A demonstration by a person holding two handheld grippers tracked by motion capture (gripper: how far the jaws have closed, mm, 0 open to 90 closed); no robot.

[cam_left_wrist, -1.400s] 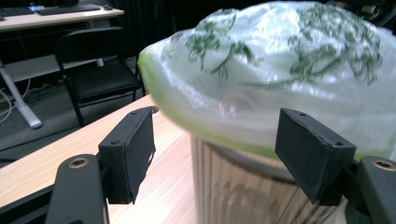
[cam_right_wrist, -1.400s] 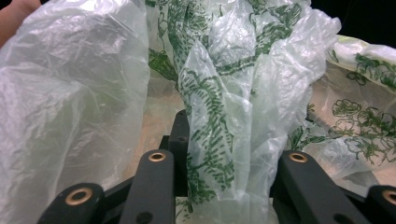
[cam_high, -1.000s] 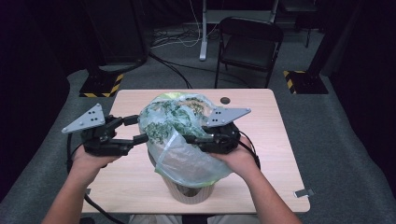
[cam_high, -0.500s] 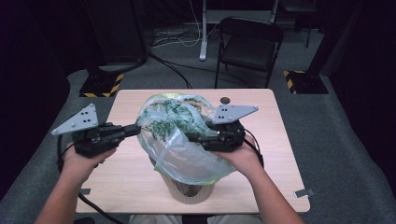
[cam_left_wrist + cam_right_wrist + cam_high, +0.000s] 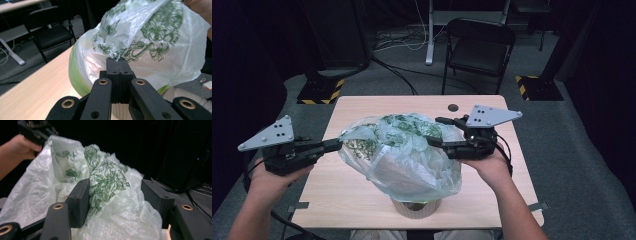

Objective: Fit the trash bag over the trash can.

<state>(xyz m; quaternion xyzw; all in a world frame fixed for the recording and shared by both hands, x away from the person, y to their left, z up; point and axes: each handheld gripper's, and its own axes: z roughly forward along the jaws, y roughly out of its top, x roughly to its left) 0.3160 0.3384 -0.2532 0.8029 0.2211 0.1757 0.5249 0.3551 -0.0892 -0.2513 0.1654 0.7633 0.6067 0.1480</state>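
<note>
Between both tools, plastic bag [image 5: 404,152], left tool [image 5: 332,145] pinching its edge, right tool [image 5: 438,131] just widened, loosely astride it.

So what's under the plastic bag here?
A round container shows below the plastic bag, standing on the table. The bag drapes over its top, so its contents are hidden.

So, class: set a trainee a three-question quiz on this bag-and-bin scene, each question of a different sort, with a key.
1. True or false: the left tongs are shut on the plastic bag.
2. What stands under the bag at the near edge of the table? A) a round bin B) a kettle C) a shoebox
3. How do the jaws of the right tongs stand?

Key: 1 true. 2 A. 3 Apart; bag film bulges between them, and they have just been opening.
</note>
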